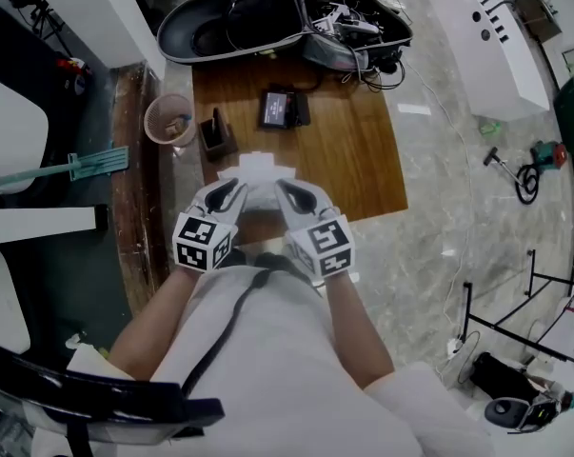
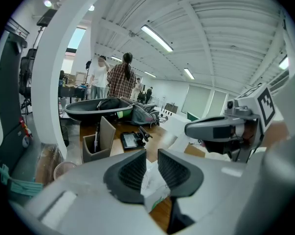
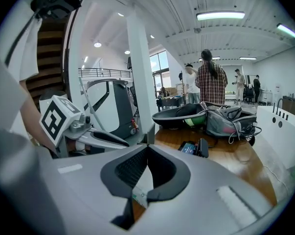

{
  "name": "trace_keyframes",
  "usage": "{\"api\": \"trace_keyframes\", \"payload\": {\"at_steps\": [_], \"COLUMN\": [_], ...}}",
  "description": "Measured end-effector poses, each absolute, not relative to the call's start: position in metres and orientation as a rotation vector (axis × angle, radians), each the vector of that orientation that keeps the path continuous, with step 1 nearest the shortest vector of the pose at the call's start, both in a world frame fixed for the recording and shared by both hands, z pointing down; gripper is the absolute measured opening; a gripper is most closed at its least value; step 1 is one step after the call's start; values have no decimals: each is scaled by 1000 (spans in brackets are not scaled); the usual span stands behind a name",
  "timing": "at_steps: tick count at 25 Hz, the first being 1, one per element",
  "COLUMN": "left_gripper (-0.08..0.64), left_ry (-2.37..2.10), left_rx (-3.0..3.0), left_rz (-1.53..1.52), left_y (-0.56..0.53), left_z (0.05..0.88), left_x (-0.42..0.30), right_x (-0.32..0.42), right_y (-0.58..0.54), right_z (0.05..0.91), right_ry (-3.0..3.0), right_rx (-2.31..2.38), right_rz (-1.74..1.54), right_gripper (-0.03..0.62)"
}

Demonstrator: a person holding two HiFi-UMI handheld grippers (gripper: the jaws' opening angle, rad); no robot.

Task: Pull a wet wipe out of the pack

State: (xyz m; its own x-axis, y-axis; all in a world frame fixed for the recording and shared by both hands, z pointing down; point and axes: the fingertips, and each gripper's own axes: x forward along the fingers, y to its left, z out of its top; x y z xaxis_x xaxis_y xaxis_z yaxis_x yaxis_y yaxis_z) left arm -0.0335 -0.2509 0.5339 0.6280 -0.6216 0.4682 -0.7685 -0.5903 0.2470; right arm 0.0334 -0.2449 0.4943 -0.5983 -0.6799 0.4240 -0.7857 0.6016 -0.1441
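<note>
The wet wipe pack (image 1: 256,171), white with a little green print, hangs above the front part of the wooden table (image 1: 363,160), held between both grippers. My left gripper (image 1: 237,191) grips the pack's left side. In the left gripper view the pack's crumpled white film (image 2: 152,184) fills the gap between the dark ribbed pads of the left gripper (image 2: 152,163). My right gripper (image 1: 280,191) meets the pack from the right. Its tips (image 3: 147,151) are pinched together on a thin white edge of the pack (image 3: 140,191). No wipe shows outside the pack.
On the table beyond the pack stand a brown pen holder (image 1: 217,136) and a black device (image 1: 284,109). An open black case full of cables (image 1: 277,17) lies at the far end. A pink basket (image 1: 169,119) sits left of the table. People (image 3: 211,80) stand far off.
</note>
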Motion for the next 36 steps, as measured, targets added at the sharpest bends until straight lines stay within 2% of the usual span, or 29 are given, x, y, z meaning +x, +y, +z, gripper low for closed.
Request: {"api": "trace_keyframes", "payload": {"at_steps": [12, 36], "left_gripper": [77, 63], "left_ry": [-1137, -1187], "left_rx": [2485, 2559], "left_rz": [377, 250], "left_y": [-251, -255], "left_z": [492, 437], "left_x": [-30, -35], "right_x": [45, 61], "right_y": [-243, -236], "right_z": [442, 393], "right_ry": [-2603, -2668], "right_rx": [1272, 1389], "right_rz": [356, 277], "right_gripper": [9, 9]}}
